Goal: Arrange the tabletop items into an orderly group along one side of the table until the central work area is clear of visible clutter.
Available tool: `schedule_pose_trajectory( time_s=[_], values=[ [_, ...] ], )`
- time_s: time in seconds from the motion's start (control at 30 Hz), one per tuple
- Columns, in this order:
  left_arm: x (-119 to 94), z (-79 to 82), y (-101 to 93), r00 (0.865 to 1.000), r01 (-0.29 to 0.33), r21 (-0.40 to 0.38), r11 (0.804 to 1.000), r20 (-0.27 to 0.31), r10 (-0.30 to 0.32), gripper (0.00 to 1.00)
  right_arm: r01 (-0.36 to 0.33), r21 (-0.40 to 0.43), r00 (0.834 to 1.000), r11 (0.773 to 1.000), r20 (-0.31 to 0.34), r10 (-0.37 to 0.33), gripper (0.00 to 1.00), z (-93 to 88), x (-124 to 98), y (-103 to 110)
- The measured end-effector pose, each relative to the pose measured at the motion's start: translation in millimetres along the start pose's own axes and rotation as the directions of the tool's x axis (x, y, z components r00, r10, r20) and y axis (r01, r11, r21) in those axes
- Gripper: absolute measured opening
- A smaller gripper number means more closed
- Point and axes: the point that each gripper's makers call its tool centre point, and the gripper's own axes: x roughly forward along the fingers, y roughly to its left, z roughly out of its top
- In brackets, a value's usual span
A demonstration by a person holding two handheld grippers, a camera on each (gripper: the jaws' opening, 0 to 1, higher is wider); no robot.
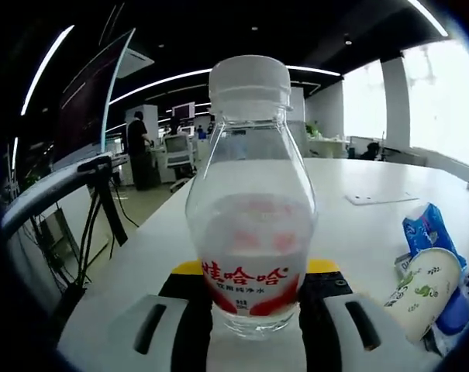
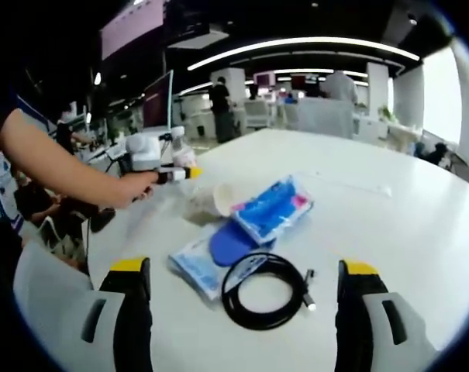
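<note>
A clear water bottle with a white cap and a red label stands upright between the jaws of my left gripper, which is shut on its lower part. In the right gripper view the left gripper holds the bottle near the table's left edge. My right gripper is open above a coiled black cable. Beyond the cable lie a blue disc, a blue-and-white packet, a blue pack and a paper cup on its side.
The white table stretches far to the right, with a flat white card on it. A person's arm reaches in from the left. A tripod stands off the table's left edge. People stand far behind.
</note>
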Motion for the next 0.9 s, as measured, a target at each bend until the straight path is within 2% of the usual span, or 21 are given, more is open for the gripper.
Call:
schedule_pose_trajectory(
  time_s=[0.13,0.3,0.33,0.53,0.67,0.77,0.9],
  values=[
    [-1.7,-1.7,-1.4,0.999,0.033,0.02,0.999,-0.011,-0.033,0.42,-0.008,-0.001,1.0,1.0,0.002,0.008,0.98,1.7,2.5,2.5],
    [-3.4,-2.1,-1.8,0.995,0.103,0.034,0.994,-0.016,-0.102,0.42,-0.023,-0.007,1.0,1.0,0.011,0.023,0.98,6.9,6.5,7.7],
    [-3.8,-1.8,-2.2,0.993,0.119,0.064,0.991,-0.02,-0.118,0.43,-0.025,-0.008,1.0,1.0,0.012,0.025,0.98,7.3,7.0,8.4],
    [-9.3,3.2,-3.2,0.983,0.182,0.105,0.978,-0.01,-0.182,0.44,-0.03,-0.006,0.999,1.0,0.015,0.03,0.98,8.0,8.3,11.2],
    [-11.8,4.9,-7.0,0.97,0.242,0.134,0.961,-0.005,-0.244,0.47,-0.033,-0.005,0.999,0.999,0.014,0.033,0.98,6.9,8.9,13.5],
    [-13.4,2.3,-9.6,0.962,0.272,0.207,0.94,-0.032,-0.271,0.46,-0.035,-0.007,0.999,0.999,0.013,0.035,0.98,6.5,9.3,15.1],
    [-14.0,1.9,-6.3,0.963,0.268,0.205,0.941,-0.033,-0.267,0.42,-0.035,-0.007,0.999,0.999,0.014,0.036,0.98,7.0,9.5,15.8]
  ],
)
